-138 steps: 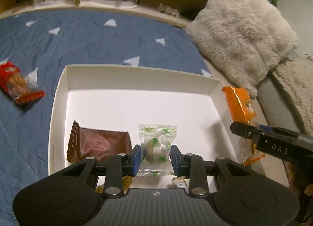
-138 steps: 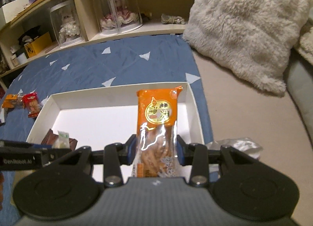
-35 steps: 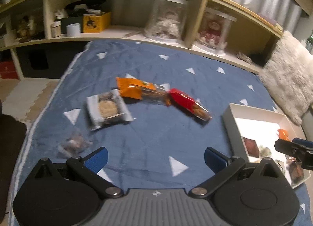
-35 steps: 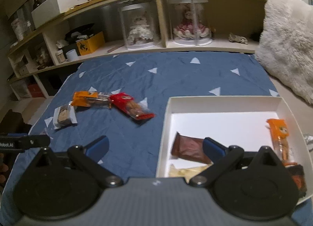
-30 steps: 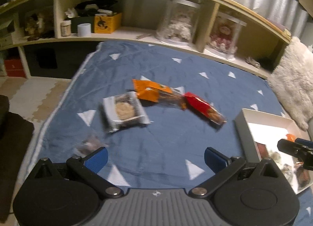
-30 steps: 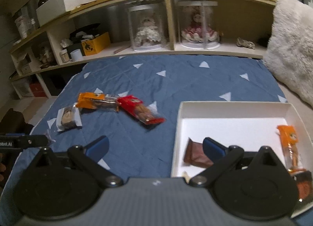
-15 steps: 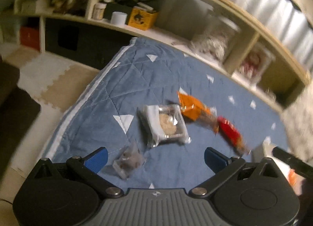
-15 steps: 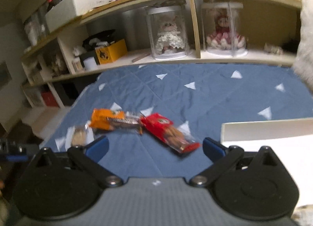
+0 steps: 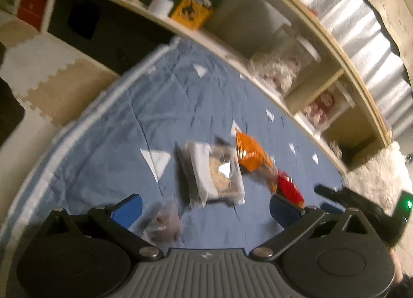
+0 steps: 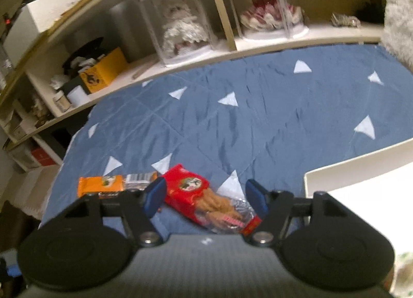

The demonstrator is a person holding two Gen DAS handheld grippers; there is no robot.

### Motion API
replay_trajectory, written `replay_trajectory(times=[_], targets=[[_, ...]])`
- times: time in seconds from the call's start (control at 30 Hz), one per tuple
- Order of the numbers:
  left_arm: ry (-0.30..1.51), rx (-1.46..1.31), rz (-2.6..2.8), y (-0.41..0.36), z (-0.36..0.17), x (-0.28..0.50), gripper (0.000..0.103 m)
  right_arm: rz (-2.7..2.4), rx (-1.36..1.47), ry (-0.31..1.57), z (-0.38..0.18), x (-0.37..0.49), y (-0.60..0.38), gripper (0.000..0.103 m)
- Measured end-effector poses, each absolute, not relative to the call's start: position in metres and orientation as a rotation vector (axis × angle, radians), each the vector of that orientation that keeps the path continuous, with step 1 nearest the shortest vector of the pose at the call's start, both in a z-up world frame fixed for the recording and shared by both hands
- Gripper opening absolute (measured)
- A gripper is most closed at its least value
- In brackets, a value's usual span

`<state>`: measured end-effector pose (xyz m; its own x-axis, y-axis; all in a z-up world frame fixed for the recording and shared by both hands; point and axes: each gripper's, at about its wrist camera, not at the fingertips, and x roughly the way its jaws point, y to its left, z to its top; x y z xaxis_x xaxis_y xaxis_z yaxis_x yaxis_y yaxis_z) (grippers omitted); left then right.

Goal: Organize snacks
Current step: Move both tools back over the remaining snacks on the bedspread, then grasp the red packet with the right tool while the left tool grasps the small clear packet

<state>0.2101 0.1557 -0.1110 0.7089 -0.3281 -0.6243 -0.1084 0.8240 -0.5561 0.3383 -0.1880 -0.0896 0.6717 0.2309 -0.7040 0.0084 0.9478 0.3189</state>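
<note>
Biggest thing here is the blue quilt with pale triangles, spread below a long wooden shelf that holds two dolls in clear cases and a yellow box. A fluffy cushion sits at the far right end.

A corner of the white box pokes in on the right of the right-wrist view. What's inside it is mostly cut off, so can't really tell.

The right gripper is spread wide with nothing held, hovering just over the red pack, which lies on the quilt right between its blue pads. It's a red wrapper with a clear end showing brownish twisted snacks.

The left gripper is also wide open and empty, and that view is pretty blurry. The cookie pack, clear wrapper with a round cookie, lies on the quilt ahead of it, roughly between the fingers.

The orange pack lies flat just left of the red one, almost end to end with it, and in the left view it's right next to the cookie pack.

Smallest is a little clear wrapped candy, close to the left pad, too smeared to make out more.
</note>
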Motion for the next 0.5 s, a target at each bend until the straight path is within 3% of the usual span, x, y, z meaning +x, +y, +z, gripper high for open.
replay_trajectory(times=[0.23,0.5], targets=[[0.887,-0.54,-0.207,0.137,-0.121,0.212,0.103,0.225,0.241,0.906,-0.11,0.332,-0.168,0.077],[0.895,-0.582,-0.307,0.122,-0.109,0.199,0.103,0.38,0.133,0.914,-0.089,0.314,-0.138,0.079]])
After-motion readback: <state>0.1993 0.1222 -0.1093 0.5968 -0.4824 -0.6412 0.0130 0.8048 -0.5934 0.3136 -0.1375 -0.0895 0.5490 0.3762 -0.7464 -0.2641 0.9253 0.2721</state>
